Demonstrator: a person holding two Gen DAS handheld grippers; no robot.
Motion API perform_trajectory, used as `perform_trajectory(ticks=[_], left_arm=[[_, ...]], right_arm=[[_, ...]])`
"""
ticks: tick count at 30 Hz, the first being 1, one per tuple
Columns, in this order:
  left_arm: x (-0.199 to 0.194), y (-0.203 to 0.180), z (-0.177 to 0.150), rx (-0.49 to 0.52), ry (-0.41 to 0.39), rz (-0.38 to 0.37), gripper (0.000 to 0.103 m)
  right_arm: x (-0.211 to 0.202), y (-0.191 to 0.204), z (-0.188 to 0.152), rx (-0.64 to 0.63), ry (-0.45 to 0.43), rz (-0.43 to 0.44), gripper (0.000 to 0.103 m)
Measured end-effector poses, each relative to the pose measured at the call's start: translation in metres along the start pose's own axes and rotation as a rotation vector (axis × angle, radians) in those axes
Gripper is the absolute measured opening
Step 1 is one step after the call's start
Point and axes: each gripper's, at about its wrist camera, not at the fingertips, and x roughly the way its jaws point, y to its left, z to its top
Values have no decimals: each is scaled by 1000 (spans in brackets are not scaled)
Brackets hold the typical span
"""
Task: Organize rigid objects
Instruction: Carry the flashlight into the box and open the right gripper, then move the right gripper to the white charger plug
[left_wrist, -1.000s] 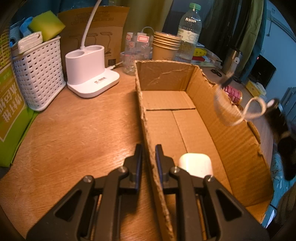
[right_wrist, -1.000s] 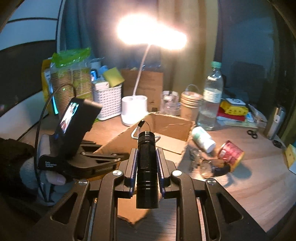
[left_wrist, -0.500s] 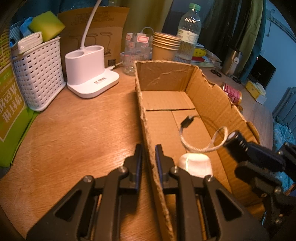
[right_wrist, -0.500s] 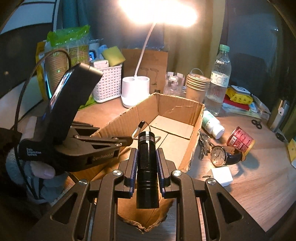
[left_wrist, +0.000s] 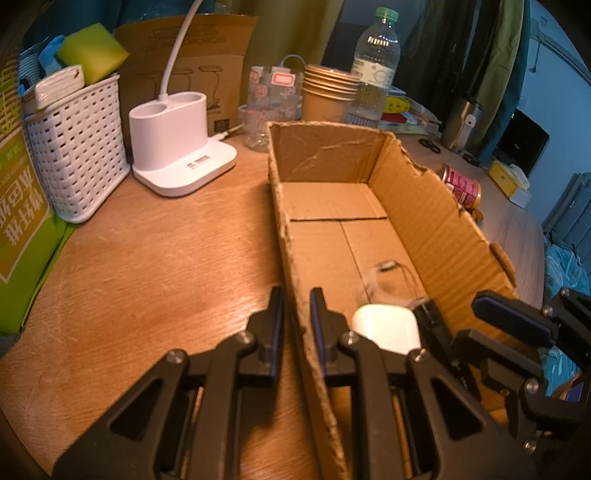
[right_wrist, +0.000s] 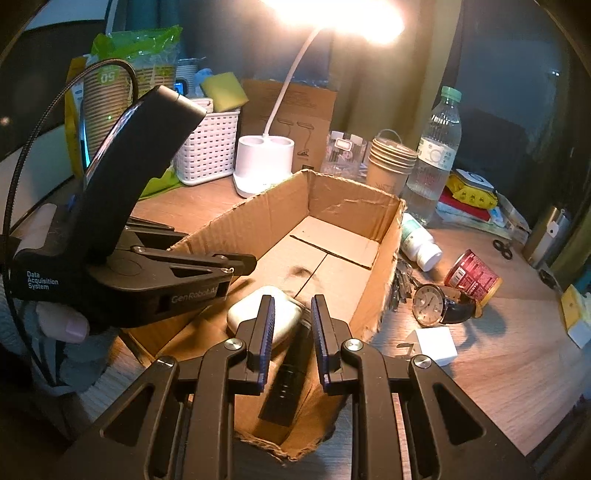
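Observation:
An open cardboard box (left_wrist: 436, 218) (right_wrist: 380, 266) lies on the wooden desk. My left gripper (left_wrist: 296, 295) is shut on the box's left wall (left_wrist: 291, 258). My right gripper (right_wrist: 291, 306) is open above the box's near end; it also shows in the left wrist view (left_wrist: 461, 314). A black flashlight (right_wrist: 291, 369) lies loose in the box below its fingers, blurred, beside a white earbud case (left_wrist: 386, 326) (right_wrist: 258, 314). A wristwatch (right_wrist: 439, 304), a white cube (right_wrist: 432, 345), a red can (right_wrist: 472, 277), a pill bottle (right_wrist: 421, 247) and keys (right_wrist: 399, 284) lie right of the box.
A white lamp base (left_wrist: 181, 147), a white basket (left_wrist: 77, 147), paper cups (left_wrist: 328, 92) and a water bottle (left_wrist: 376, 62) stand behind the box. A green package (left_wrist: 22, 221) is at the left edge.
My right gripper came down over the box's near end and opened. The flashlight has left its fingers and dropped into the box. The left gripper has not moved.

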Motion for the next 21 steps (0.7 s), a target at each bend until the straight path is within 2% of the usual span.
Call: perform_trajectory(ticks=[15, 21], left_arm=[[0, 1, 0, 0, 0, 0, 15], [0, 1, 0, 0, 0, 0, 15]], right_arm=[[-9, -10, 2, 48, -35, 25, 23], [-20, -23, 4, 89, -71, 13, 30]])
